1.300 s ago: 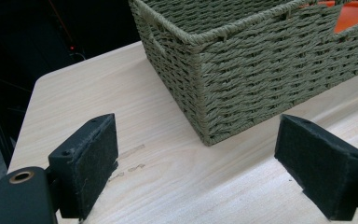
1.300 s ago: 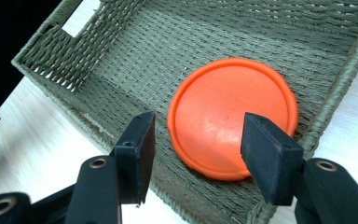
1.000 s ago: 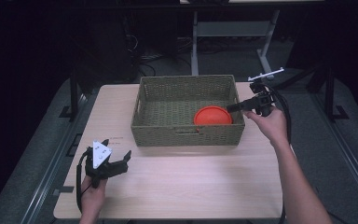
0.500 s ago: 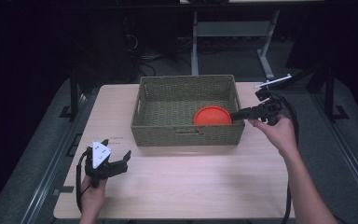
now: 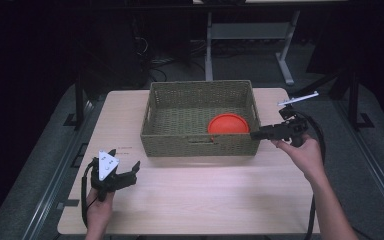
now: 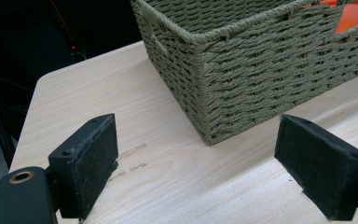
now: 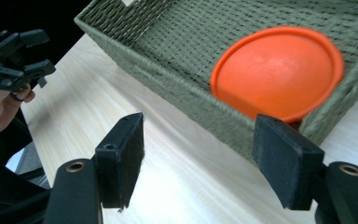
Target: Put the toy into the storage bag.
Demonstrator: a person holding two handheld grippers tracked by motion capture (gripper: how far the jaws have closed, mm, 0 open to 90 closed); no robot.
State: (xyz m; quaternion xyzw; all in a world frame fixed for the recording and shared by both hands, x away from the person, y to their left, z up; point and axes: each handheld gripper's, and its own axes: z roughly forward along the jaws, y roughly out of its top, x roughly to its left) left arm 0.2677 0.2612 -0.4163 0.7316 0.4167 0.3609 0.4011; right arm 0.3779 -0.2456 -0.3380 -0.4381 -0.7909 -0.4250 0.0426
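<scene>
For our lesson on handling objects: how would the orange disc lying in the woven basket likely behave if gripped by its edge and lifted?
The orange disc looks thin, smooth and domed, so it is probably light and stiff, perhaps slippery between pads. It rests in a corner of the woven basket, so the walls would likely hamper an edge grip.

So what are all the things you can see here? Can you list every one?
basket: one, olive-green woven, at the middle back of the table, with a handle slot in its near wall
plate: one, orange, round, lying upside down inside the basket at its right end
table: one, light wood, under everything
white frame: one, on the dark floor behind the table
left tool: one, black with a grey three-cornered plate on top, low over the table's near left part, jaws open with nothing between them
right tool: one, black, just outside the basket's right end, jaws open with nothing between them, having just been opening
hands: two, one holding each tool
</scene>
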